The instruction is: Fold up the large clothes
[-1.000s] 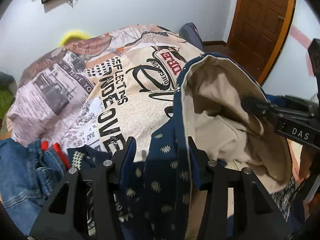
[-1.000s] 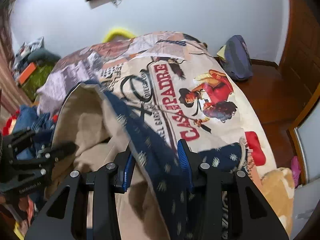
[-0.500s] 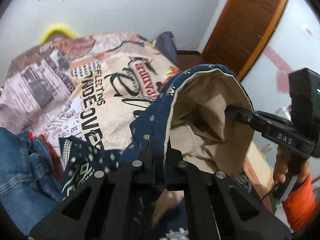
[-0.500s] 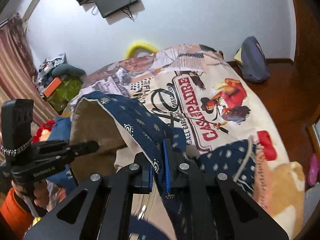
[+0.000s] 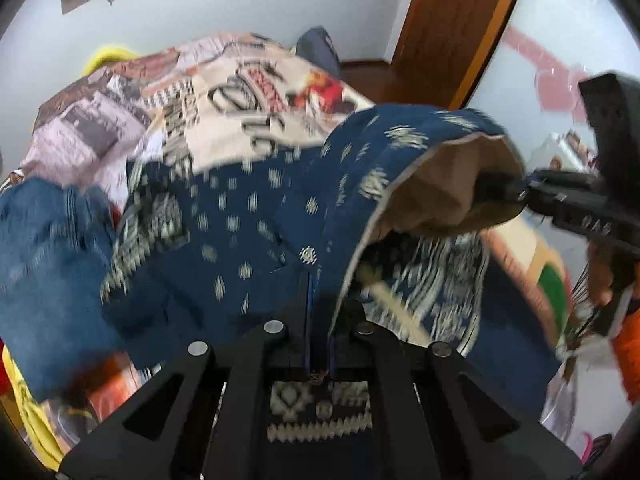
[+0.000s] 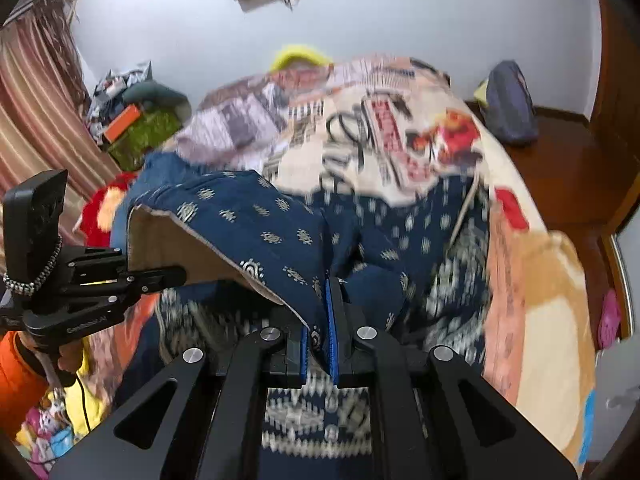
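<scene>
A: Risk check, left first. Left gripper point(image 5: 318, 320) has its jaws pinched onto the hem of the navy patterned garment point(image 5: 248, 216), only a thin bite. A tug could slip it. The denim jeans point(image 5: 44, 248) lie just beside and could snag.

B: Right gripper point(image 6: 318, 320), jaws nearly together, clamps the same hem. Garment is lifted off the printed bedspread point(image 6: 360, 128), tan lining showing, edge sagging between grippers. Both point forward, level, near each other.

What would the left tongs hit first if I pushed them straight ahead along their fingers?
The left tongs are shut on the navy patterned garment, so that raised fabric comes first. Past it lies the printed bedspread, though depth is unclear in the blur.
</scene>
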Demonstrator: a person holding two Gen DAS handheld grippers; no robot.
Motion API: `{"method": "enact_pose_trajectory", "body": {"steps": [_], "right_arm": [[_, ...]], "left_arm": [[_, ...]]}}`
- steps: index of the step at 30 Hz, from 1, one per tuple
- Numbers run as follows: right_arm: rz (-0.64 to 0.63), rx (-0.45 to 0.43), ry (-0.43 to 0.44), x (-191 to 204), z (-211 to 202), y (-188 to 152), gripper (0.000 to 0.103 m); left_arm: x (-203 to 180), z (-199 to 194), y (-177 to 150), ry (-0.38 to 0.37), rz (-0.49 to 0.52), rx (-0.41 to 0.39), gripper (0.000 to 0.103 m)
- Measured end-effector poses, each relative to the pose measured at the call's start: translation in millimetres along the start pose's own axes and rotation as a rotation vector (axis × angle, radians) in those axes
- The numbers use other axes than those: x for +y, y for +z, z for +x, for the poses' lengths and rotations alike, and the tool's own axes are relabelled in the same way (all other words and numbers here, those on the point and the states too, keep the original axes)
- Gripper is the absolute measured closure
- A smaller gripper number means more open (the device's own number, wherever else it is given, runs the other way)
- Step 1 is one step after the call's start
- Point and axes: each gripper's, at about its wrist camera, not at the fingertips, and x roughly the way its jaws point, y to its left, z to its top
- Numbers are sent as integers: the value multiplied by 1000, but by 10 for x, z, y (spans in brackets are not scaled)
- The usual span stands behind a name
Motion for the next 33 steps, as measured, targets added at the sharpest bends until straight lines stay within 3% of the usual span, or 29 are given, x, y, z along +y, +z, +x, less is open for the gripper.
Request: {"method": "enact_pose_trajectory", "body": {"steps": [9, 16, 19, 20, 27, 31, 33], "right_arm": [[-7, 95, -59, -35, 184, -545, 96], [-37, 133, -127, -76, 332, -819, 96], [-48, 159, -136, -61, 324, -866, 94], [-48, 167, -144, -60, 304, -874, 93], [-9, 162, -119, -116, 52, -795, 89], [16, 171, -104, -169, -53, -753, 82], [25, 183, -111, -208, -76, -758, 74]], "left_arm": [[-84, 226, -603, 54, 17, 74, 91], [-127, 98, -799, 50, 43, 66, 67], [-152, -18, -845, 83, 61, 58, 49], [-145, -65, -855, 92, 61, 48, 47], [83, -392, -771, 152, 32, -22, 45], [340, -497, -629, 193, -30, -60, 42], [452, -539, -572, 208, -58, -73, 42]]}}
